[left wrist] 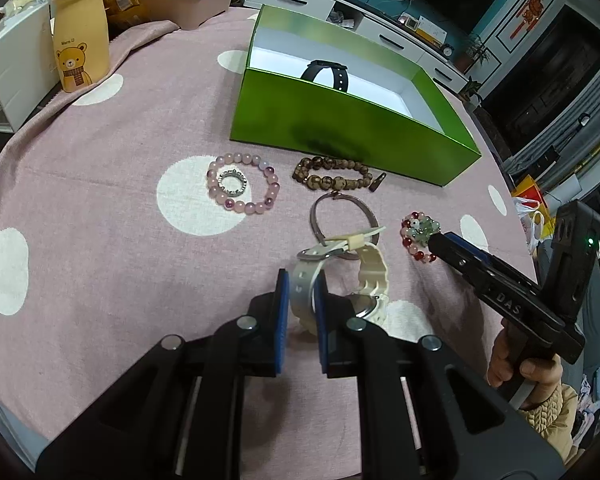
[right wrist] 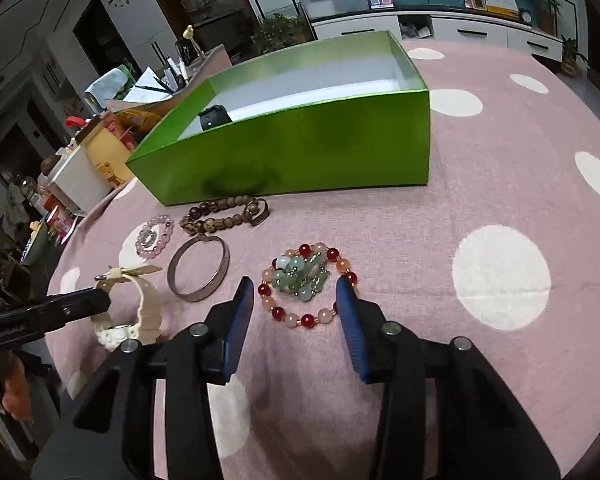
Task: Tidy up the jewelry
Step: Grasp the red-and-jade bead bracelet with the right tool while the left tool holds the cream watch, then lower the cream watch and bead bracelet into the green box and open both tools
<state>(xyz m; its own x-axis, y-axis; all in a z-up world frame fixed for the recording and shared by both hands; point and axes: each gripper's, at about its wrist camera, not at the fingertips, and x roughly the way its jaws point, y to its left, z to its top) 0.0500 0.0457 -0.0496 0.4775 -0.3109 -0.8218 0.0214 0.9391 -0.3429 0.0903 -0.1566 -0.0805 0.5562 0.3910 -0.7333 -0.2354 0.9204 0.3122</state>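
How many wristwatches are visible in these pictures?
2. A black wristwatch lies inside the green cardboard box. A cream wristwatch is on the pink dotted tablecloth, its strap clamped in the left gripper. The box wall may hide others.

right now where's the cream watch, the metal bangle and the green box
cream watch [left wrist: 374, 270]: left wrist view, on its strap
metal bangle [right wrist: 198, 274]: right wrist view, on its band
green box [right wrist: 300, 152]: right wrist view, on its front wall
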